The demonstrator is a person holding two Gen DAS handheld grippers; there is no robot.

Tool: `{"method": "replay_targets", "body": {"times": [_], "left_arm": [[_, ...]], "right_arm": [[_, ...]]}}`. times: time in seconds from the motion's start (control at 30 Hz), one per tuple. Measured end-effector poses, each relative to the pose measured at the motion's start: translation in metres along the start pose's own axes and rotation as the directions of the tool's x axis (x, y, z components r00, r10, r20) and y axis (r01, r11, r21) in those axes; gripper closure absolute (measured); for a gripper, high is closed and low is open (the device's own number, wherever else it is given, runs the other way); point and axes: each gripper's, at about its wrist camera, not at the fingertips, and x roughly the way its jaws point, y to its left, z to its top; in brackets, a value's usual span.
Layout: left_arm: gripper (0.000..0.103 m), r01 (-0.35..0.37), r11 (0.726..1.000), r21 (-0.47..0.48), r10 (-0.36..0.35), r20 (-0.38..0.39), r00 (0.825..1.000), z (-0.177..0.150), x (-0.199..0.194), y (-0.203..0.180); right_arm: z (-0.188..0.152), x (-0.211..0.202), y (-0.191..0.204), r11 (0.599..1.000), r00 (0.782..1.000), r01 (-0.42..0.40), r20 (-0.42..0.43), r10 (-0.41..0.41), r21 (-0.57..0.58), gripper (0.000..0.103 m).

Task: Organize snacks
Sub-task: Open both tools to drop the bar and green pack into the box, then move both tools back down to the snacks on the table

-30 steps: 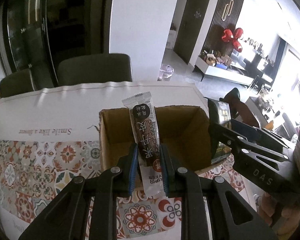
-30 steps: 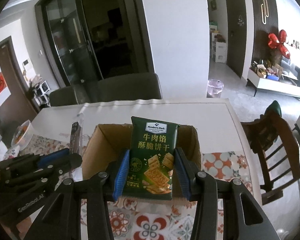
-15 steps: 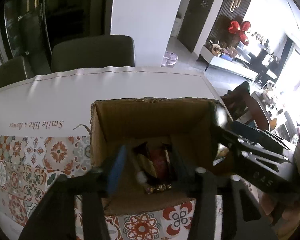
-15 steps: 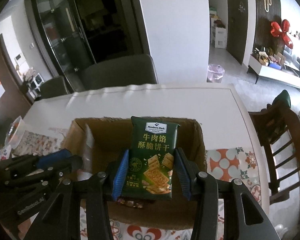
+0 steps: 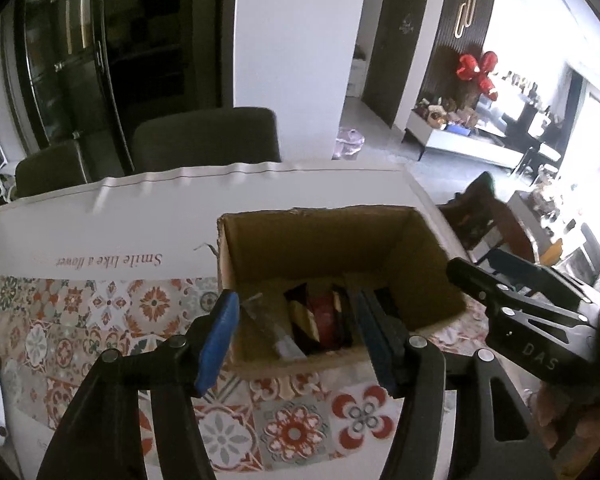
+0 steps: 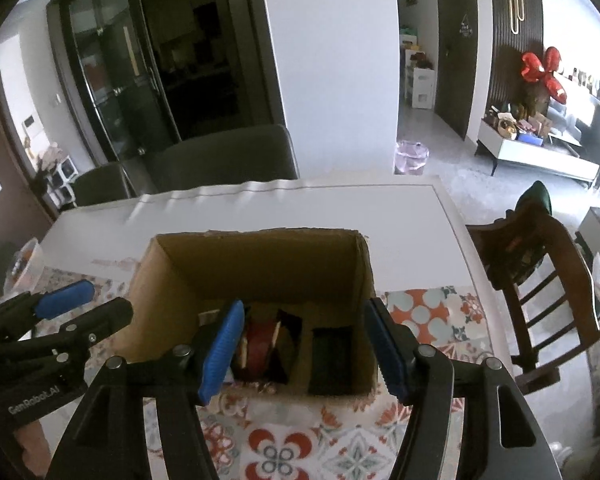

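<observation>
Left wrist view: the cardboard box (image 5: 332, 280) stands open-topped on the patterned cloth (image 5: 112, 308) that covers the near part of the tabletop (image 5: 140, 216), so snacks can be dropped straight in from above. Inside the box, against its near wall, several snack packets (image 5: 320, 320) stand on edge, dark and red ones side by side, with a clear-ended wrapper (image 5: 268, 328) leaning at the box's left side; they are packed upright, which looks like a way to fit more in. The left gripper (image 5: 296, 332) hangs over the near edge of the box with its blue-padded jaws spread wide and nothing between them. At the right side of the box the right gripper (image 5: 512, 292) reaches toward the box's right wall; from this angle its spread is unclear.

Right wrist view: the same box (image 6: 260, 280) sits just ahead, with the red and dark packets (image 6: 268, 344) at its near left and a dark green packet (image 6: 332, 352) lying at its near right. The right gripper (image 6: 304, 344) is poised above the box's near wall, jaws wide apart and empty. Left of the box, the left gripper (image 6: 84, 304) shows its blue pad and black finger parted, touching nothing. Both loads appear delivered; the next snack would need fetching from somewhere outside these views.
</observation>
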Motion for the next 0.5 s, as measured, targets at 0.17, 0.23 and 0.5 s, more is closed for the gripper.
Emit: {"method": "replay_targets", "body": {"times": [0.17,0.23,0.5], "left_arm": [[0.041,0.003,1.0,0.025,-0.004,0.031,1.0,-0.013,-0.029,-0.007],[0.041,0.007,0.999,0.035,-0.008,0.041,0.999,-0.021,-0.039,-0.01],[0.041,0.031,0.997,0.066,-0.034,0.049,0.998,-0.045,-0.066,-0.02]], "right_arm": [[-0.011,-0.035,0.001,1.0,0.999,0.006,0.04,-0.007,0.012,0.04],[-0.017,-0.048,0.001,1.0,0.998,0.016,0.056,-0.017,0.014,0.04],[-0.041,-0.085,0.0,0.998,0.995,0.051,0.081,-0.053,0.027,0.04]]}}
